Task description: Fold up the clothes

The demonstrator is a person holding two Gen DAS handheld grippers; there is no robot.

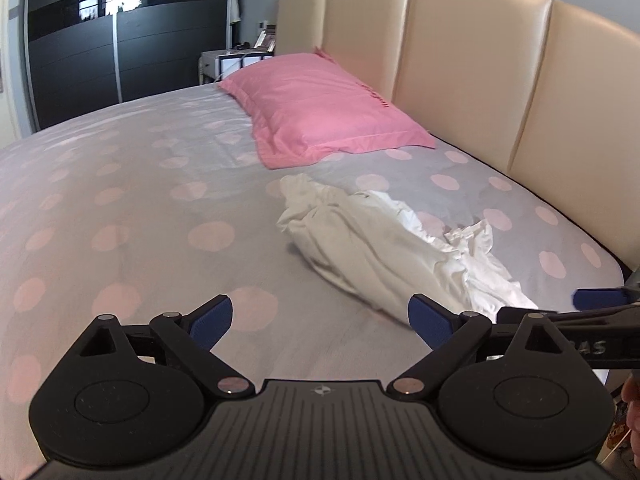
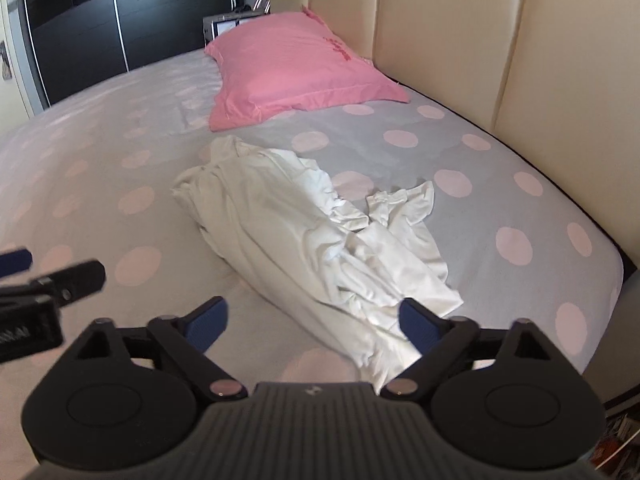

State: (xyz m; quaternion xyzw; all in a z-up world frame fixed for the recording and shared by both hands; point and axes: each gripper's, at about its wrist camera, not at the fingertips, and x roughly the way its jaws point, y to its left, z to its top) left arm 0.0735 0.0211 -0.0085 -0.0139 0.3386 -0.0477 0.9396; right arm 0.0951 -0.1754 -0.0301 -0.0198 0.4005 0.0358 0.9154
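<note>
White shirt (image 2: 304,240) lies crumpled mid-frame on the dotted sheet (image 2: 120,160), below the pillow (image 2: 288,72); both grippers, left (image 1: 320,320) and right (image 2: 314,322), hang released and empty; pinching the bunched layers blindly risks lifting a tangle, or snagging the sheet

Little can be read. In the left wrist view, pale letters on the black body of the right gripper (image 1: 576,312), at 3 o'clock, end in "AS"; the start is hidden. The pink pillow (image 1: 320,108) carries a line of darker pink stitched lettering near its 2 o'clock edge, too small to make out.
</note>
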